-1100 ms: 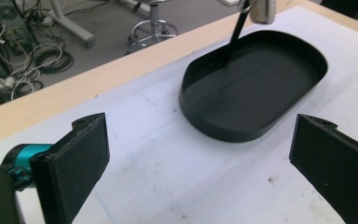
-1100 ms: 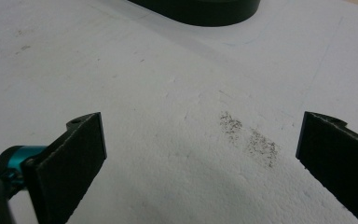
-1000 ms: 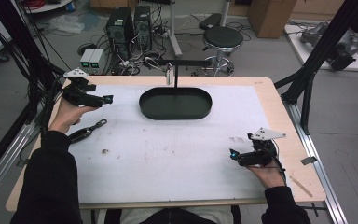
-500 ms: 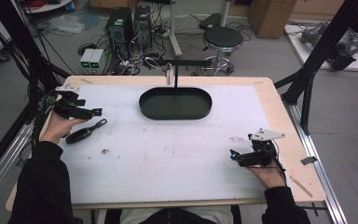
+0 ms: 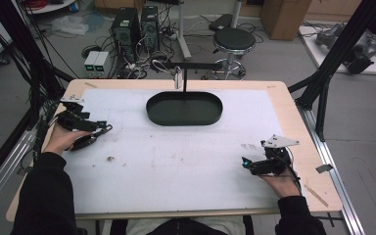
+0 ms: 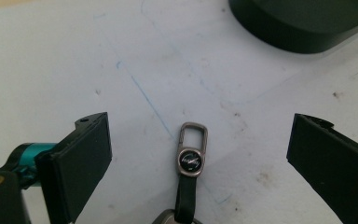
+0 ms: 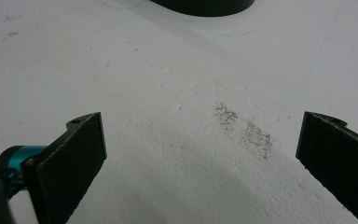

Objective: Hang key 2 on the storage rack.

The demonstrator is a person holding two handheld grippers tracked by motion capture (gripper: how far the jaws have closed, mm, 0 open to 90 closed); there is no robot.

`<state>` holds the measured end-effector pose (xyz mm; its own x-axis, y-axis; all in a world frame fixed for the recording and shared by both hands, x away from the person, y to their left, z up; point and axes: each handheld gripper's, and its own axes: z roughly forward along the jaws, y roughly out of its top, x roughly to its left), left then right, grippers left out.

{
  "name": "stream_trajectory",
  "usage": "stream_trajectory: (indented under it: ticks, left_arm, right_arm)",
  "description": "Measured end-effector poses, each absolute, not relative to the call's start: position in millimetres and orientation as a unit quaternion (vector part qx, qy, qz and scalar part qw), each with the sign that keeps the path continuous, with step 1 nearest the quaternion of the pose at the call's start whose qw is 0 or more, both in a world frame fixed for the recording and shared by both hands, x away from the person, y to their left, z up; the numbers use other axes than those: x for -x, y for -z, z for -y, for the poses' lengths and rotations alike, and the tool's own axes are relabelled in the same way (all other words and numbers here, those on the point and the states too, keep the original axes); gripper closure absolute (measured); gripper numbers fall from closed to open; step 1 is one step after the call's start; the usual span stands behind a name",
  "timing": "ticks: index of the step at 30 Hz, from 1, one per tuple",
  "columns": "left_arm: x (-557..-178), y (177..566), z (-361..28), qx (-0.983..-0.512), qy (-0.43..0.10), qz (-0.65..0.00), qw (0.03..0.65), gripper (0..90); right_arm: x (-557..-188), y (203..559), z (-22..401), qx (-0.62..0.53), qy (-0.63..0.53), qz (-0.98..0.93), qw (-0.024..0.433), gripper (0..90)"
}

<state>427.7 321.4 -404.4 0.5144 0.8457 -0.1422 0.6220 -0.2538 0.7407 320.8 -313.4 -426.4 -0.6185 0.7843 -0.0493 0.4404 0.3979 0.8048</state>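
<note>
A black key fob [image 5: 84, 143] with a short strap and a silver metal clasp [image 6: 192, 150] lies on the white mat [image 5: 186, 161] near the left edge. My left gripper [image 5: 104, 129] hovers right over it, open, with the clasp between the wide-apart jaws in the left gripper view [image 6: 199, 120]. The fob's body is mostly hidden at that view's bottom edge. My right gripper [image 5: 248, 164] rests low at the mat's right side, open [image 7: 201, 119], with only bare mat and a grey smudge [image 7: 244, 128] between its jaws.
A black oval tray [image 5: 154, 115] sits at the far middle of the mat, also seen as the tray [image 6: 303, 32] in the left gripper view. Behind it stands a black T-shaped stand [image 5: 185, 78]. A small crumb [image 5: 110, 158] lies near the fob.
My left gripper has moved toward the near side and come down over the key fob. The right gripper has stayed still.
</note>
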Motion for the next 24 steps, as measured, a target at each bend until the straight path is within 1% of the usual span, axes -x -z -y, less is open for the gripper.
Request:
stream_trajectory:
  ticks: [10,18,21,23,24]
  left_arm:
    - [-423.0,422.3,-327.7,-0.774,-0.133,-0.495,0.372,7.3]
    - [-422.1,429.4,-327.6,-0.788,-0.128,-0.495,0.344,9.2]
    - [-423.3,431.7,-326.2,-0.790,-0.119,-0.495,0.342,9.6]
    - [-423.9,433.8,-326.7,-0.791,-0.105,-0.495,0.345,10.2]
    - [-424.1,435.0,-326.9,-0.791,-0.100,-0.496,0.344,11.7]
  right_arm:
    - [-320.6,425.7,313.2,-0.377,-0.399,-0.807,0.218,0.7]
    - [-320.4,426.2,314.3,-0.380,-0.396,-0.807,0.219,0.7]
    - [-320.1,426.1,314.5,-0.380,-0.396,-0.807,0.219,0.7]
    - [-320.1,426.2,314.5,-0.381,-0.396,-0.807,0.218,0.7]
    - [-320.0,426.2,314.6,-0.381,-0.396,-0.807,0.217,0.7]
